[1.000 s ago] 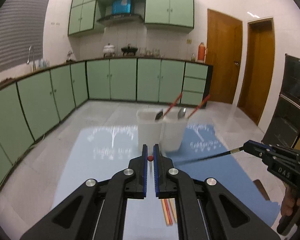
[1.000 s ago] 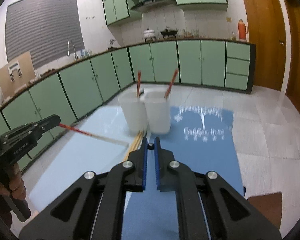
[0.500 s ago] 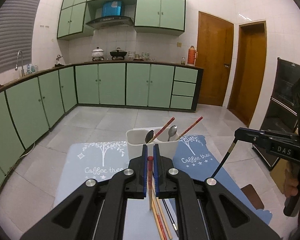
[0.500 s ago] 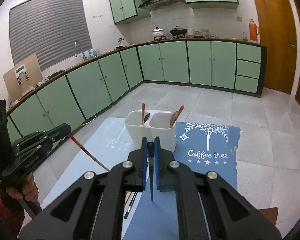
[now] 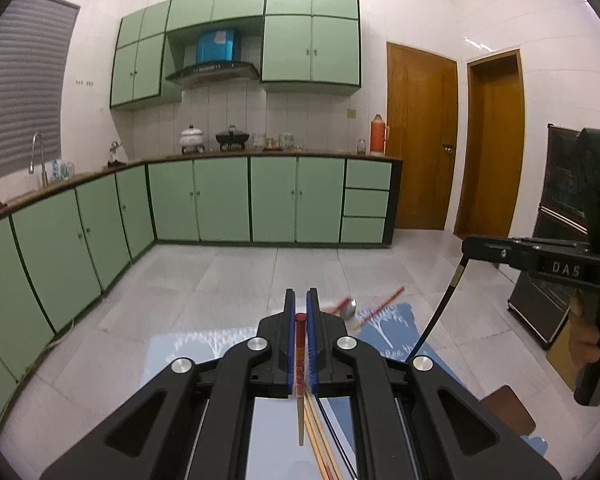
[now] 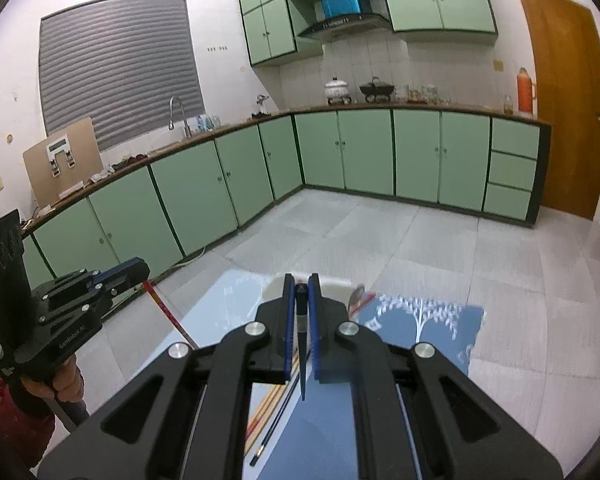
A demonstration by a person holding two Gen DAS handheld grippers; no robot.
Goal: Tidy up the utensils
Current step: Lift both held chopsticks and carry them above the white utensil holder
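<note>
In the left wrist view my left gripper (image 5: 301,305) is shut on a red-topped wooden chopstick (image 5: 300,384) that hangs down between the jaws. My right gripper (image 6: 301,285) is shut on a black chopstick (image 6: 301,360), also pointing down. Each gripper shows in the other view: the right gripper (image 5: 469,246) at the right with its black chopstick (image 5: 436,320), the left gripper (image 6: 138,273) at the left with its red chopstick (image 6: 168,314). The white utensil holder (image 6: 336,283) is mostly hidden behind the fingers; a spoon (image 5: 349,312) and a red chopstick (image 5: 384,303) stick out of it.
Several loose chopsticks (image 5: 320,436) lie on the table below the grippers, on a blue "Coffee tree" mat (image 6: 420,320). A brown object (image 5: 508,408) sits off the mat's right corner. A black appliance (image 5: 556,240) stands at the right; green cabinets line the far walls.
Both grippers have risen, each keeping its chopstick. The holder and mat have dropped low in both views, and the chopsticks have swung from slanted to hanging down.
</note>
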